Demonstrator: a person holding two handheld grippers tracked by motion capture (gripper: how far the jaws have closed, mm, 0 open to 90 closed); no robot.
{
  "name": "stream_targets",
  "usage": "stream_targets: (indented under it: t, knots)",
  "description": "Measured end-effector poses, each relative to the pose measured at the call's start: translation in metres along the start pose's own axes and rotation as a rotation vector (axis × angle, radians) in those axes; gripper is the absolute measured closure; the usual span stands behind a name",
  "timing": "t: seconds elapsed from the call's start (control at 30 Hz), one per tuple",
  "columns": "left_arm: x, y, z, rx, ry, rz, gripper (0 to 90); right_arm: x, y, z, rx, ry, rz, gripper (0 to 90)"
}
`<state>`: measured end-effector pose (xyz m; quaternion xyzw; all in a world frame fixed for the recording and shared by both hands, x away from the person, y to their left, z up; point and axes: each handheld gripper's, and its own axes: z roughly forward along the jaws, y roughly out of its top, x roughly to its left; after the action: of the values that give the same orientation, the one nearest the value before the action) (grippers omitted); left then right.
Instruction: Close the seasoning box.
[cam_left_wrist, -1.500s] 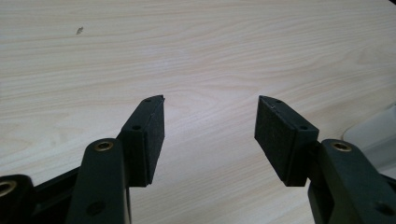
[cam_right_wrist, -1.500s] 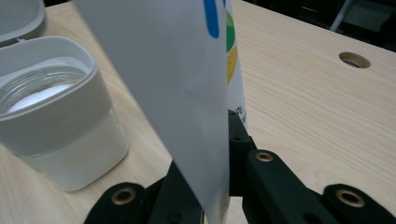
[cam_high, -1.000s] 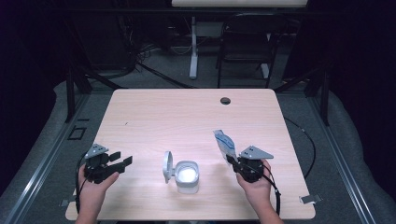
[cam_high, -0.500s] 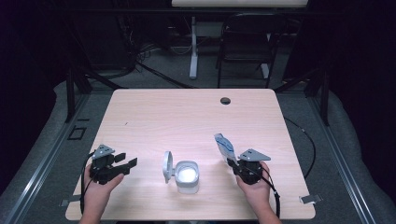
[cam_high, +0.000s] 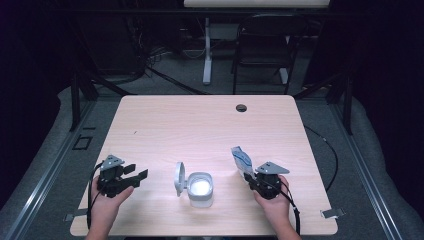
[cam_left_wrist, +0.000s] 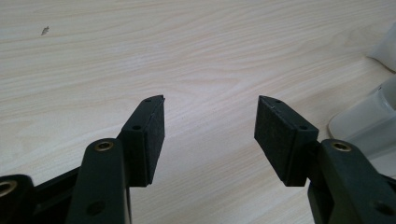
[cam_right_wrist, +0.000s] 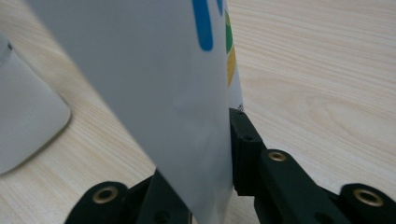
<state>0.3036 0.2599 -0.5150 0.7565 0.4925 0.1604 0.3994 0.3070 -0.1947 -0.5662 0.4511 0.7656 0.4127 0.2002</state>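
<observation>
A white packet (cam_high: 241, 159) with blue, green and yellow print stands tilted at the front right of the wooden table (cam_high: 200, 125). It sits between the jaws of my right gripper (cam_high: 250, 176), which have just been opening. In the right gripper view the packet (cam_right_wrist: 154, 70) leans on the right pad while the jaws of the right gripper (cam_right_wrist: 196, 140) stand apart. A small white container (cam_high: 200, 187) with its hinged lid (cam_high: 179, 178) up stands at the front centre. My left gripper (cam_high: 137, 171) is open to its left, and in its own view the left gripper (cam_left_wrist: 210, 121) holds nothing.
A round cable hole (cam_high: 241, 107) sits near the table's far edge. The container's white base (cam_left_wrist: 369, 121) lies just right of the left gripper's jaws and shows again as the container (cam_right_wrist: 23, 116) left of the packet. A chair (cam_high: 260, 55) stands beyond the table.
My left gripper has drifted slightly right, toward the container. The packet stays upright at the right gripper, and the right hand has kept its place.
</observation>
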Motion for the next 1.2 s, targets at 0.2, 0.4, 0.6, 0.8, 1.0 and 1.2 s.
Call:
stream_targets:
  t: [0.2,0.4,0.6,0.8,1.0,1.2]
  knots:
    - [-0.005,0.002,0.0,0.001,-0.013,0.015,43.3,-0.002,-0.004,-0.004,0.008,0.002,0.006,69.8]
    - [-0.013,0.004,0.001,-0.012,-0.035,0.02,43.8,-0.002,-0.008,-0.007,0.002,0.0,0.006,64.1]
    - [-0.023,0.009,-0.001,-0.02,-0.068,0.048,47.1,-0.001,-0.011,-0.013,-0.016,0.006,0.009,59.5]
    - [-0.034,0.01,0.001,-0.006,-0.11,0.078,55.1,0.003,-0.015,-0.019,-0.018,0.015,-0.005,56.1]
    - [-0.044,0.013,0.0,-0.011,-0.144,0.107,63.1,0.007,-0.019,-0.024,-0.017,0.013,-0.013,54.1]
    - [-0.057,0.015,-0.002,-0.021,-0.176,0.141,73.6,0.011,-0.02,-0.035,-0.025,0.012,-0.034,51.2]
